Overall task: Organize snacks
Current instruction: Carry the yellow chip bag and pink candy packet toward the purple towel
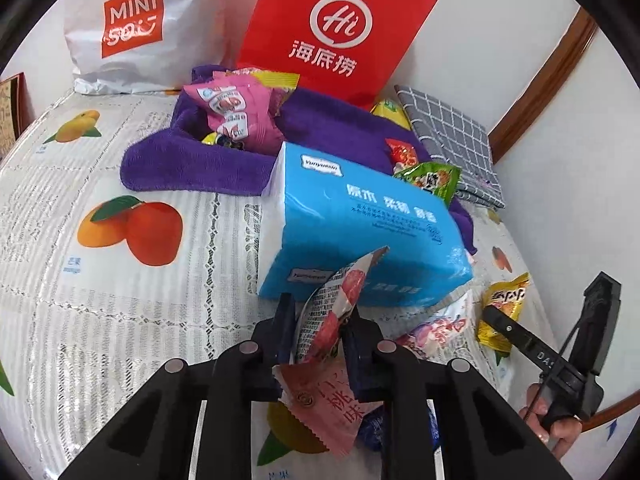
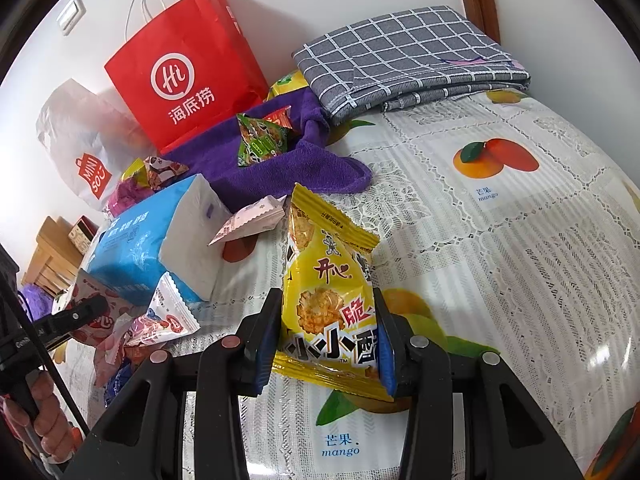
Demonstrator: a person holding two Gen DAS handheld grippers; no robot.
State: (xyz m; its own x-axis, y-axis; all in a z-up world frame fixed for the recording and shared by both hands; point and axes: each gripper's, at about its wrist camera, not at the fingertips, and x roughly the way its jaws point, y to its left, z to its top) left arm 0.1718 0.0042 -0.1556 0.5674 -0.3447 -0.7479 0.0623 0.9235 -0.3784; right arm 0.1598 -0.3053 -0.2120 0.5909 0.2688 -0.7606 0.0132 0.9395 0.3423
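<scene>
The pink peach-flavour snack packet (image 1: 332,344) stands clamped in the left tool (image 1: 320,332), its long axis running up and away from the camera, top corner leaning toward the blue tissue pack (image 1: 360,236) just beyond it. The yellow snack packet (image 2: 330,296) is gripped the same way in the right tool (image 2: 326,340), upright between the blue pads, its crimped top pointing toward the purple towel (image 2: 280,168). Both tools are therefore closed on a packet, both held above the table (image 2: 500,260) with its mango-print cover. The relation that matters next, as I judge it, is where each packet lies from the collecting spot: the purple towel already carries a green packet (image 2: 260,142) and, in the left view, a large pink bag (image 1: 236,112), so it looks like the gathering place. It lies ahead of both tools, past the tissue pack; from the right tool the way to its near edge is open, while the left tool has the tissue pack standing between. Loose packets (image 2: 160,320) lie on the table between the two tools. A red paper bag (image 1: 336,36), a white shopping bag (image 1: 132,28) and a folded checked cloth (image 2: 408,56) stand behind.
</scene>
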